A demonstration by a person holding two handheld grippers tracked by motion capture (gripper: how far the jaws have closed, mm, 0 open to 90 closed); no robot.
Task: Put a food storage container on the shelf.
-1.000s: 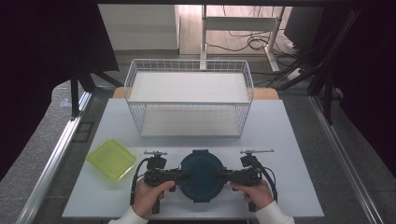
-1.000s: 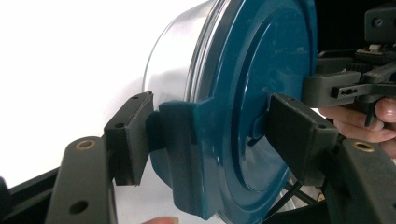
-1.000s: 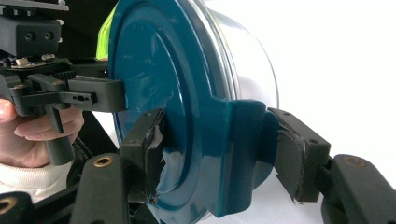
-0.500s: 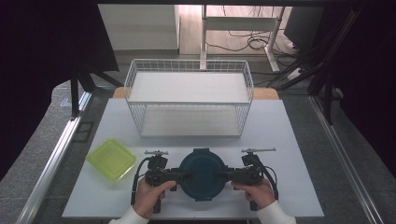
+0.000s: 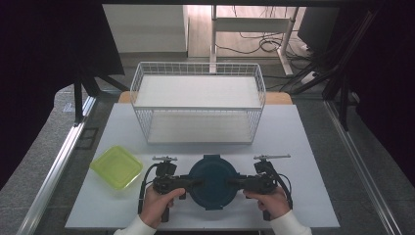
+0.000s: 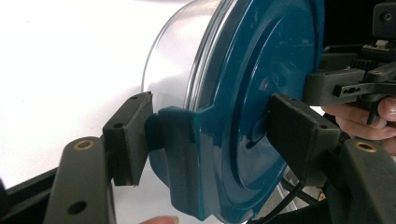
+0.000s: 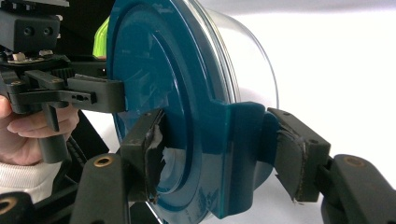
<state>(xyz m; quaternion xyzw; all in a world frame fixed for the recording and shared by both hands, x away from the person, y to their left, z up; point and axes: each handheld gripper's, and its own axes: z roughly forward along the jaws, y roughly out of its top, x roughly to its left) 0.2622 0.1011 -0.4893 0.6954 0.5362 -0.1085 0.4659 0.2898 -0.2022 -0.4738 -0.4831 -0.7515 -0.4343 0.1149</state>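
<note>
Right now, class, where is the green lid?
In the high view the green lid lies flat on the table's near left, left of the round tub and left tongs.

1. I find no readable text, label, brand, number or sign on the container lid (image 6: 261,93) that I handle.
2. Nor on the green tray (image 5: 117,166) or wire basket (image 5: 198,105).

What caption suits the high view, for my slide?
Both tongs, left and right, clamp the round teal-lidded container by opposite latches.
</note>
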